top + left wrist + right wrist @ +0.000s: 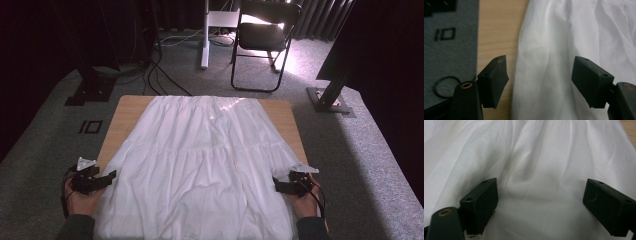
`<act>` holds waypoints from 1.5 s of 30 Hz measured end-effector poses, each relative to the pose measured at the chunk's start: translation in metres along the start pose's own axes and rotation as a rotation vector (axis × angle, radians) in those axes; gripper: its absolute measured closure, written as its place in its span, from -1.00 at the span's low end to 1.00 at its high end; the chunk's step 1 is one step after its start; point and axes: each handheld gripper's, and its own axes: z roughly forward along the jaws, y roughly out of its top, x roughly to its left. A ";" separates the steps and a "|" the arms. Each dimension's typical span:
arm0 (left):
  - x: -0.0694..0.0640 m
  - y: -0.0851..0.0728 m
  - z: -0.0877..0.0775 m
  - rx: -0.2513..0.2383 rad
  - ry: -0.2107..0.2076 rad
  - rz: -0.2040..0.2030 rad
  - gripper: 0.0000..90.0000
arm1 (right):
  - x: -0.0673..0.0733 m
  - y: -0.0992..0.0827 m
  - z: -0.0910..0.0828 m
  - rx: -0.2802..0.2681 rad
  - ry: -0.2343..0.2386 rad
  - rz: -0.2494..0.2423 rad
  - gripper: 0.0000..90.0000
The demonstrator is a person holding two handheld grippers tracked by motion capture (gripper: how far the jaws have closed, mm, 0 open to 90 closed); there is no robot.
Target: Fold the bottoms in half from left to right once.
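The white gathered cotton skirt (200, 160) lies flat on the pale wooden desk (127, 112), long axis running away from me. My left gripper (107, 176) and right gripper (278, 185) flank its near hem, jaws released, each side edge directly inboard.

Looks like a recording studio or lab setup, not a home: grey carpet floor (45, 150), black curtains (60, 30) all round, cables (160, 75) trailing across the floor, metal stand bases (330, 102), a folding chair (262, 40), one small wooden worktop (125, 115).
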 end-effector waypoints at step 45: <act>0.041 0.003 -0.020 0.057 0.311 0.095 0.97 | 0.000 -0.001 -0.001 -0.005 0.001 -0.001 -0.67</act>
